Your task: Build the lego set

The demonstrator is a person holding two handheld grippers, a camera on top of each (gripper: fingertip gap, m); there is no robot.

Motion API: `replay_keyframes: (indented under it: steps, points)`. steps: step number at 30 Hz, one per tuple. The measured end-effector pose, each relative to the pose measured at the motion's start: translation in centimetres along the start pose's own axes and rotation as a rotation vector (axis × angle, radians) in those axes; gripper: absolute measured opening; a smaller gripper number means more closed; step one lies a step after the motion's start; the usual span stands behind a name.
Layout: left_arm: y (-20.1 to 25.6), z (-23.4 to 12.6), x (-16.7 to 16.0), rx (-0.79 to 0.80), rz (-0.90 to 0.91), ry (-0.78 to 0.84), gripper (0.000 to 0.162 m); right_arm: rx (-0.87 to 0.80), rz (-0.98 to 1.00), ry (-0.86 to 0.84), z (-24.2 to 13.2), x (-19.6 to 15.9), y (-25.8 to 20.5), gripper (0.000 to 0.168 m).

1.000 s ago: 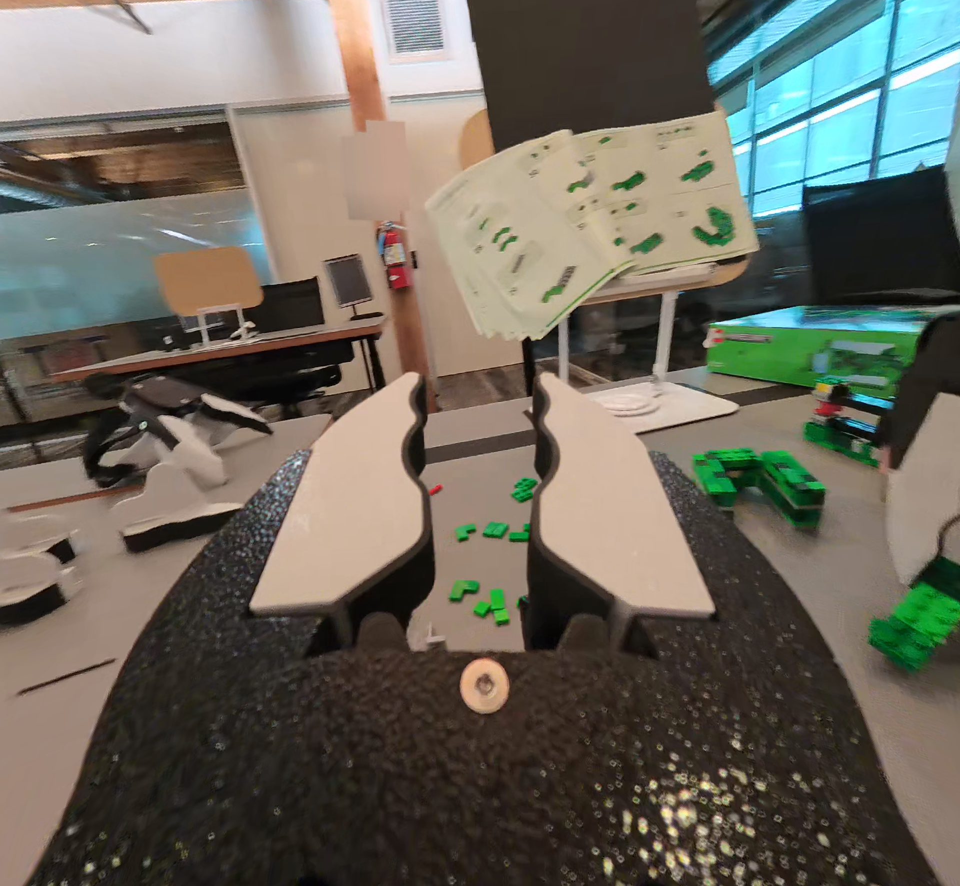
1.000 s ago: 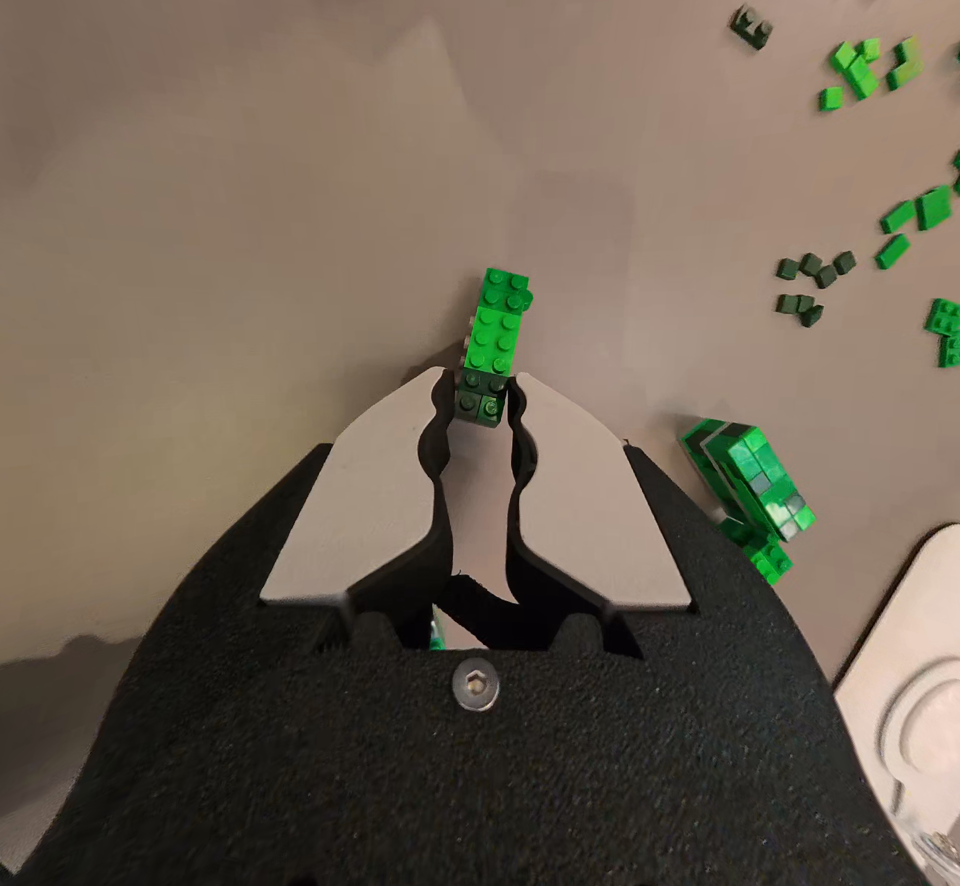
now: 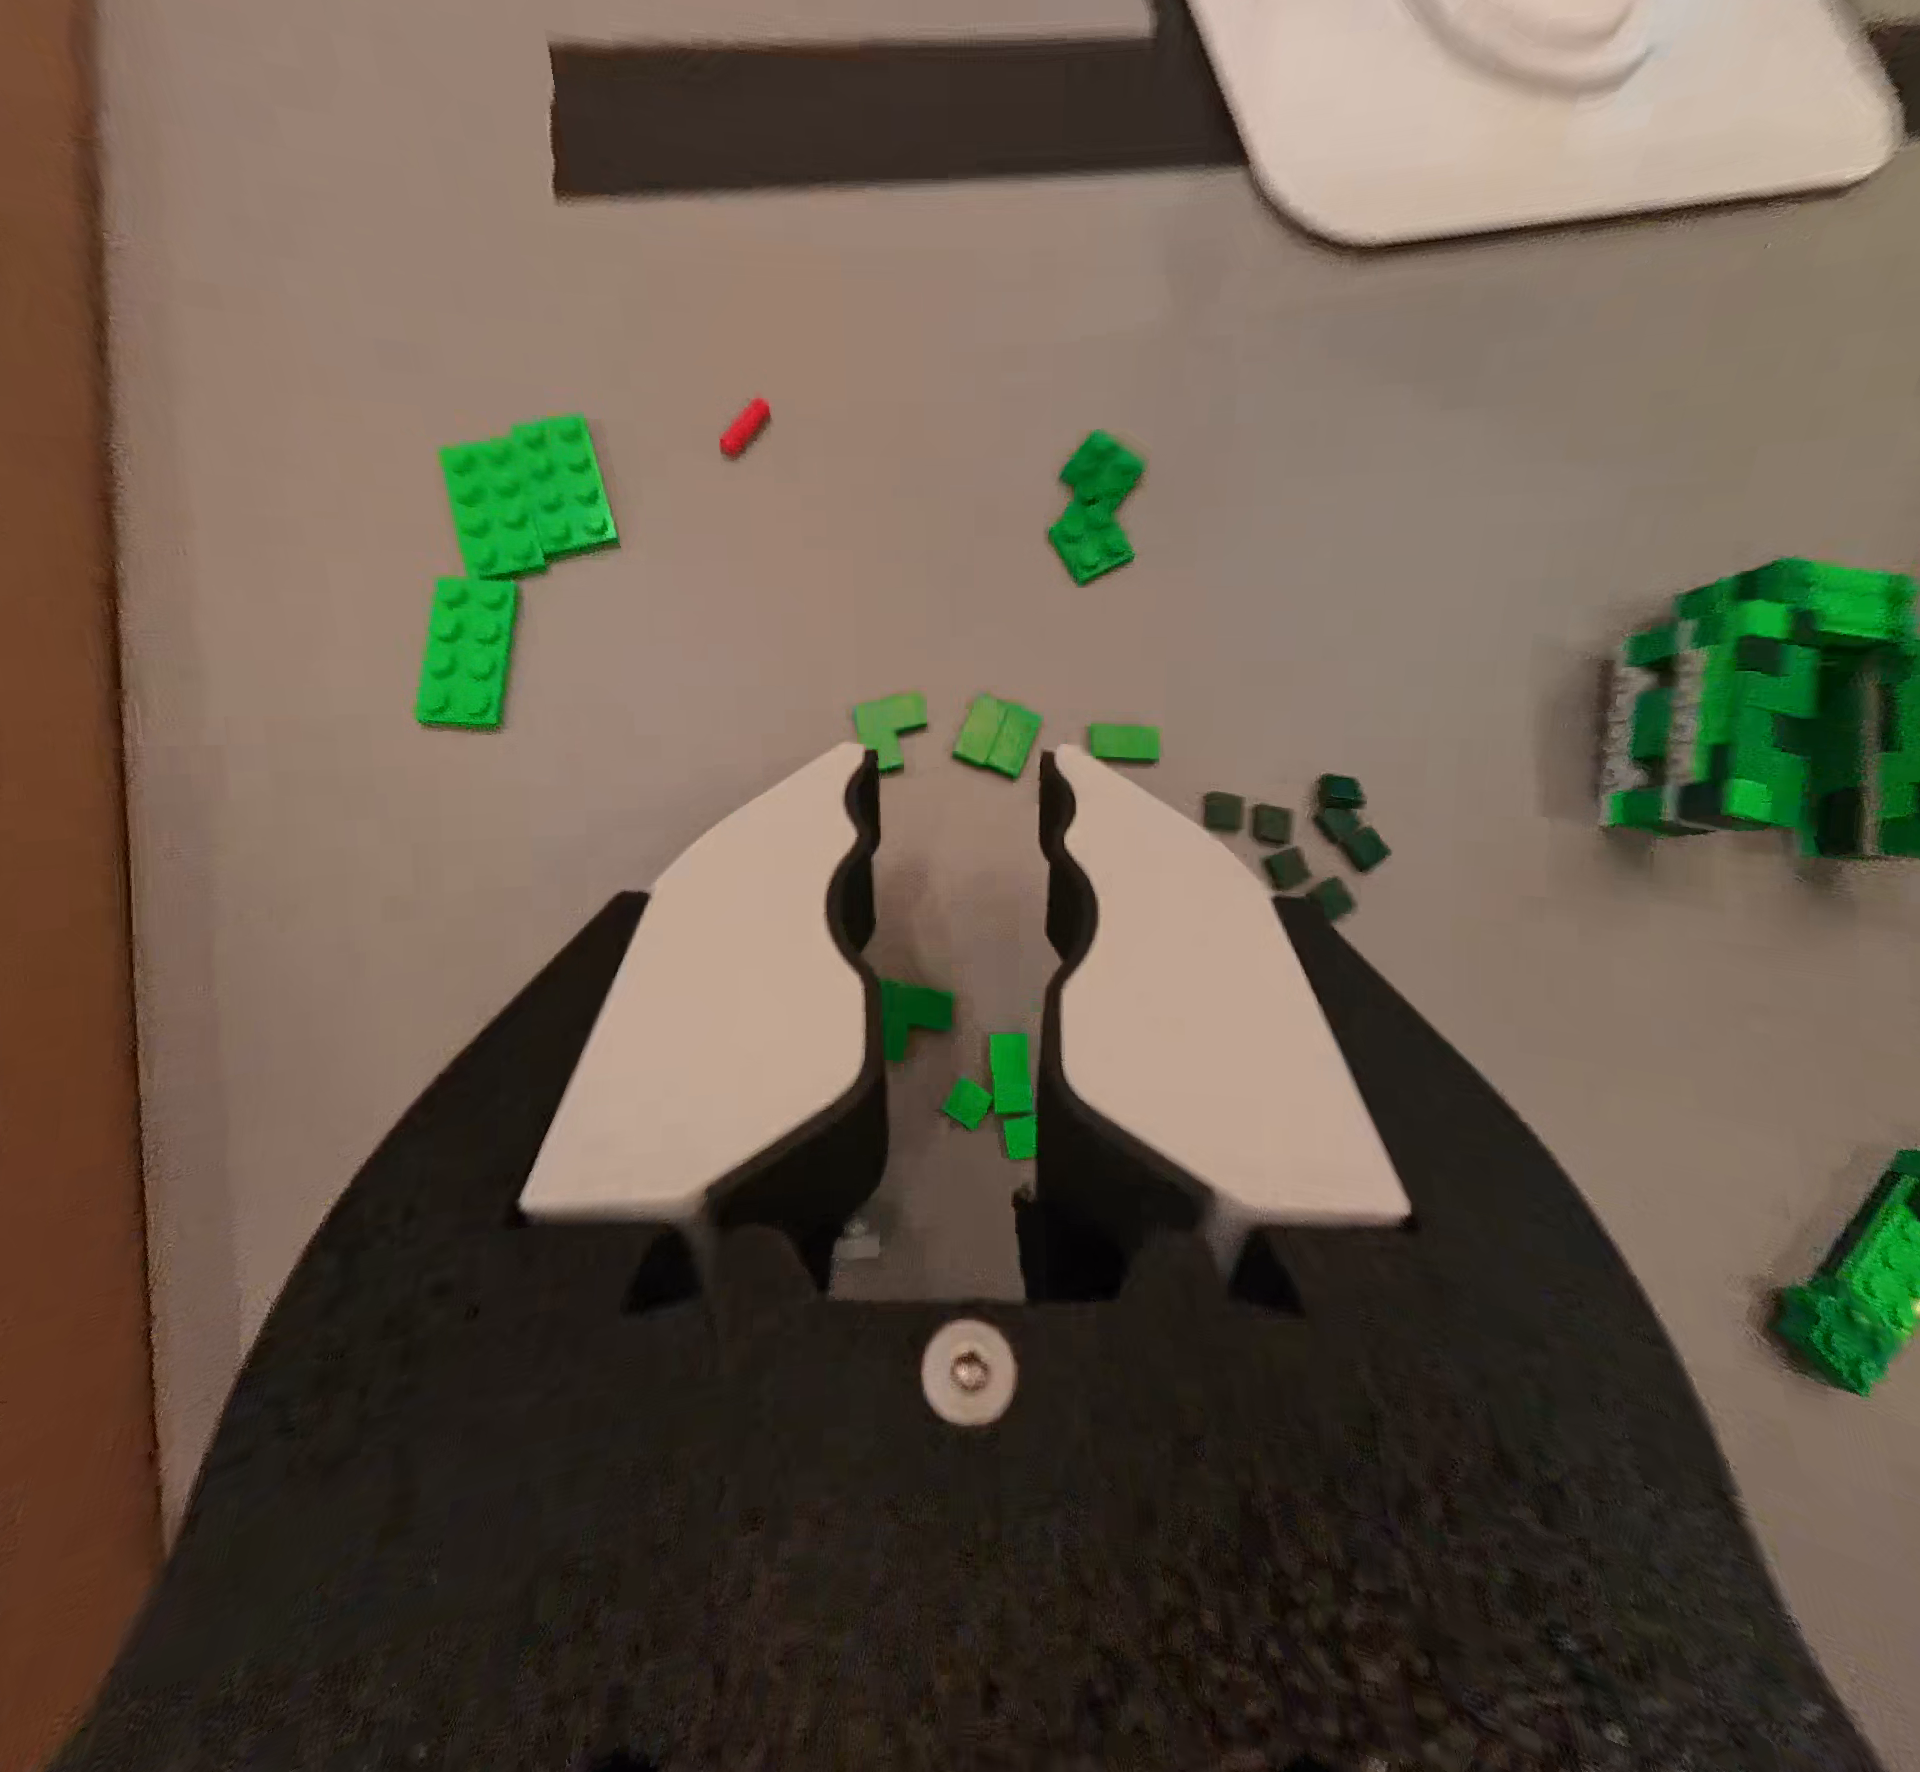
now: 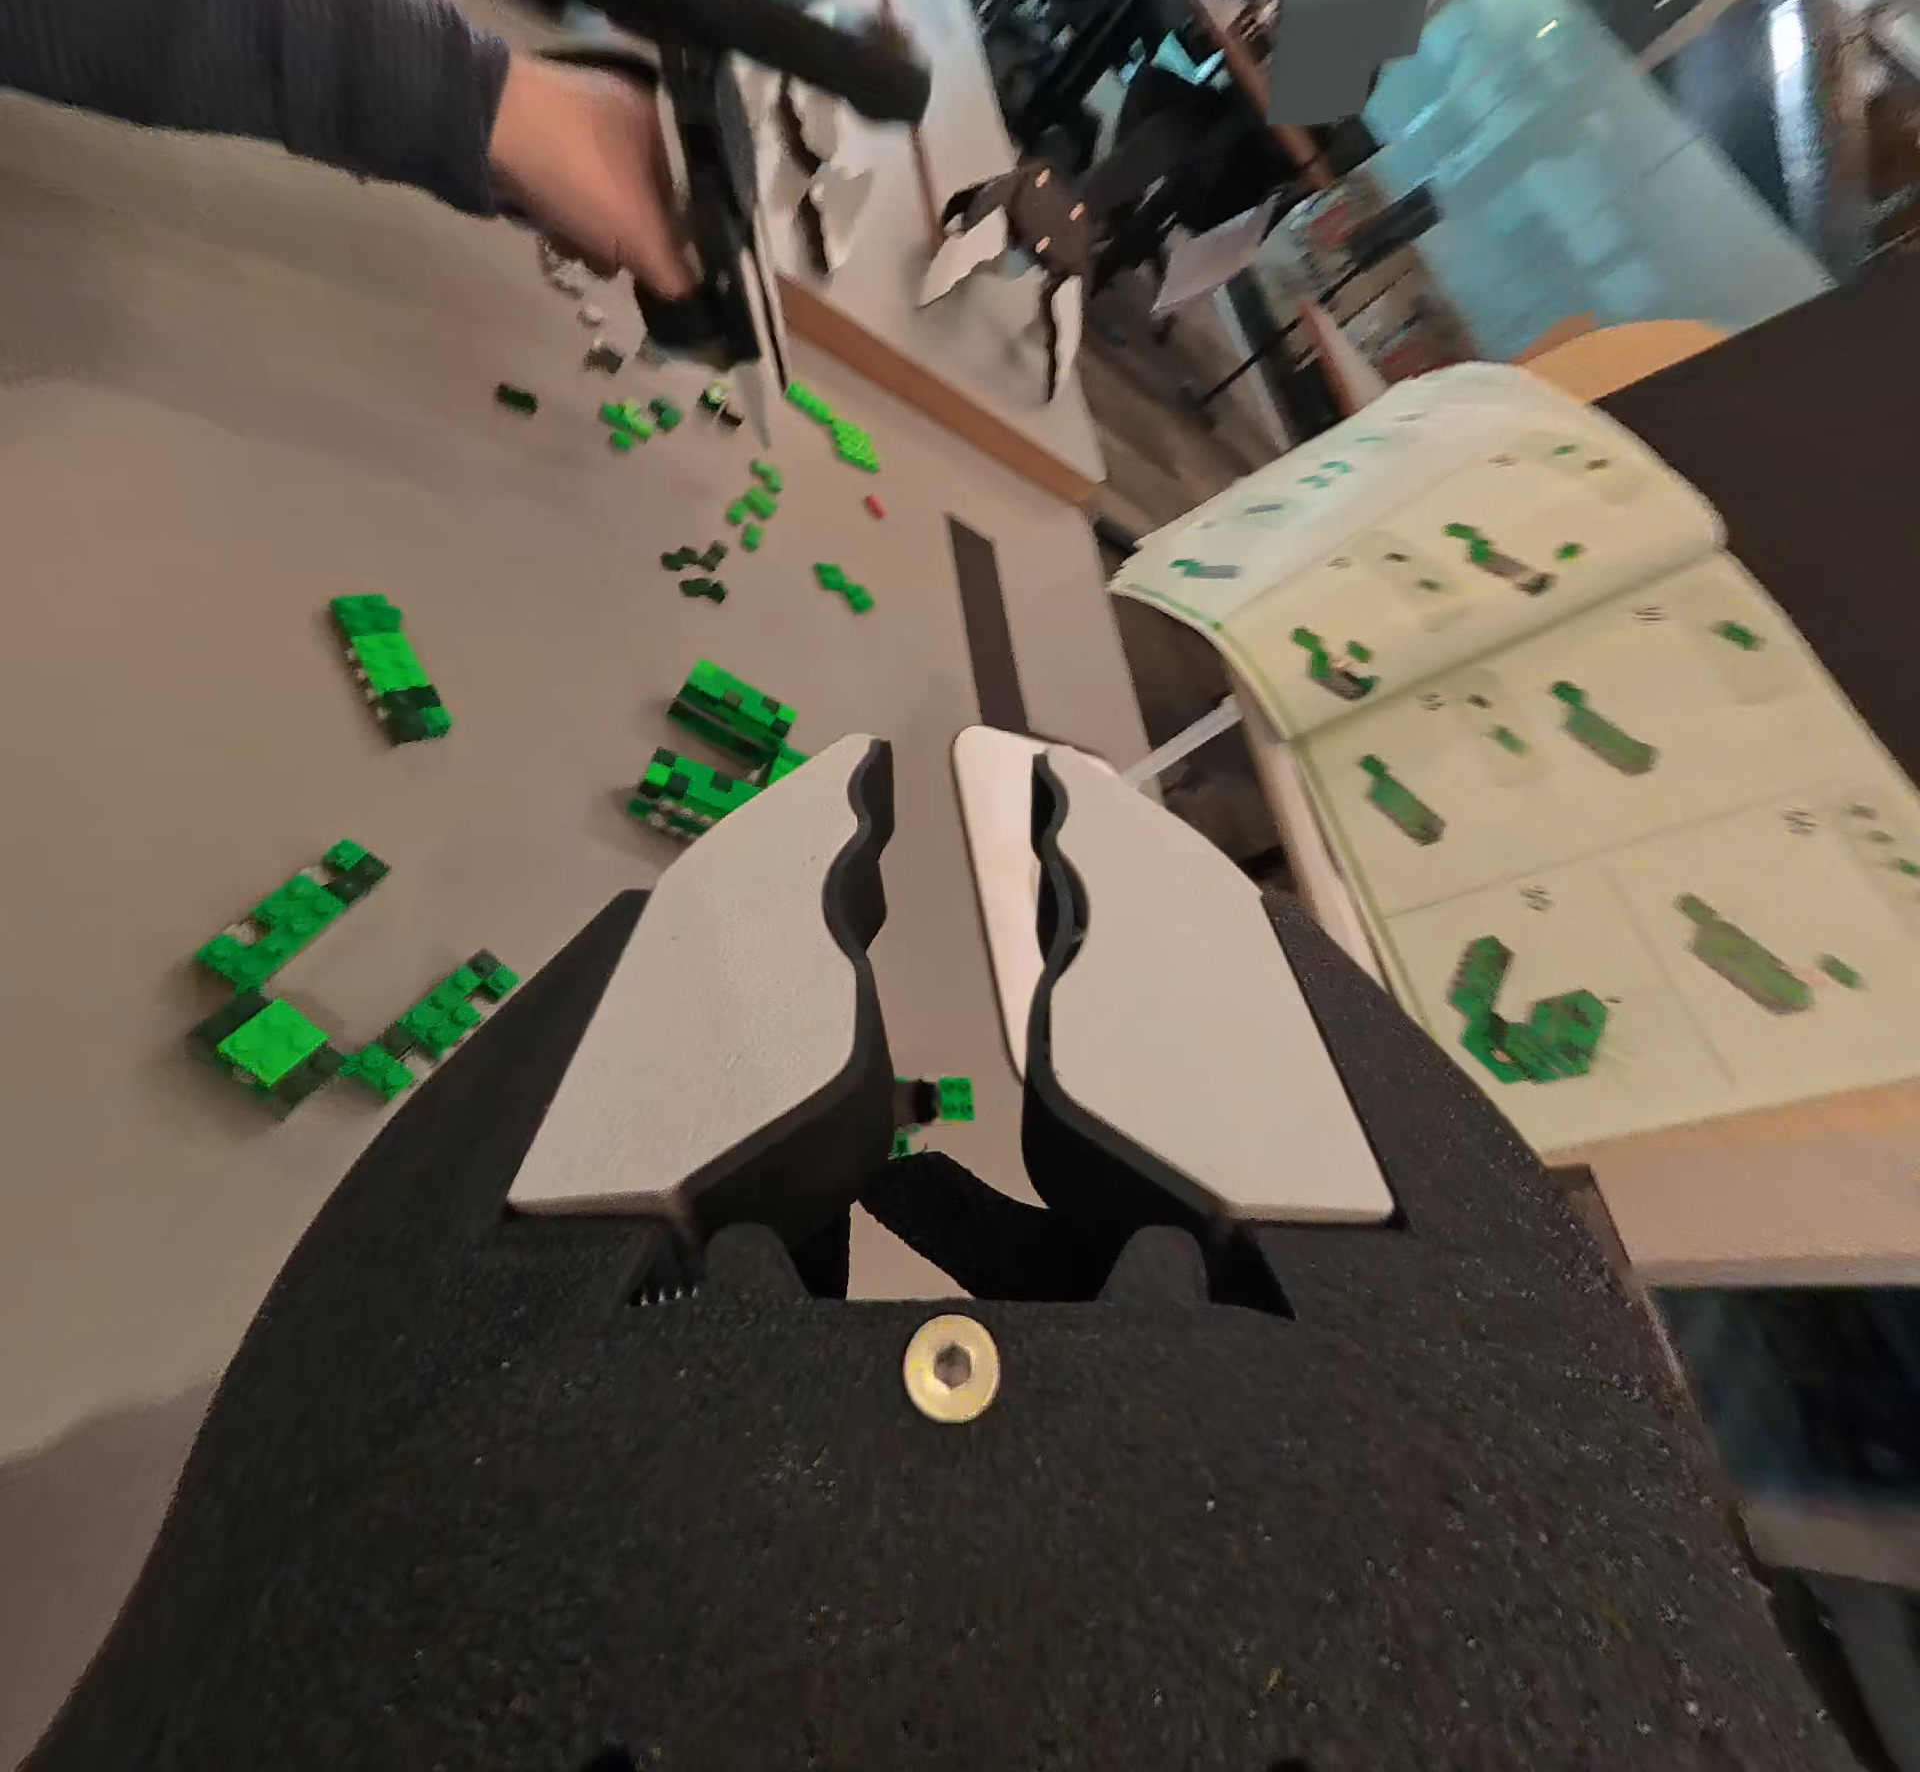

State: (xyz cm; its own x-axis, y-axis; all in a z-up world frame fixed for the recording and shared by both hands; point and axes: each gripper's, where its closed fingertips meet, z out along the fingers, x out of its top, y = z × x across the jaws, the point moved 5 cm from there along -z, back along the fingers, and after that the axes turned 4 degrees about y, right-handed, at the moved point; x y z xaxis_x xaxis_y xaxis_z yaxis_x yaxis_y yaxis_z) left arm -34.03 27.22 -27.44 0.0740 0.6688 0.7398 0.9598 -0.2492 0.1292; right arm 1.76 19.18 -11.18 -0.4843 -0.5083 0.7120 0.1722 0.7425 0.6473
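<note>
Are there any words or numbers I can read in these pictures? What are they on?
Booklet: small marks sit beside the drawings, all too blurred to read.
Green bricks: no writing shows.
Table: no writing shows.
White tray: no writing shows.
So nothing here can be read.
</note>
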Motion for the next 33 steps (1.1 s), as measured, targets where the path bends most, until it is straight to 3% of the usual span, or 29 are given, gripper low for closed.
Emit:
replay_keyframes:
  steps: [1,7,11,33]
  points:
    - [-0.3,0.6,0.0,0.006,-0.003,-0.055,0.026,-0.020,0.005,0.031,-0.6,0.1,0.3,0.024]
    - [-1.4,2.5,0.3,-0.030,-0.113,-0.233,0.024,-0.057,0.066,0.098,-2.2,-0.4,1.4,0.023]
    - [-1.7,2.8,0.4,0.013,-0.068,-0.286,0.023,-0.059,0.068,0.090,-2.2,-0.6,1.5,0.023]
    - [-1.5,3.3,0.3,0.130,0.117,-0.303,0.007,-0.012,0.075,0.140,-1.8,0.1,1.1,0.022]
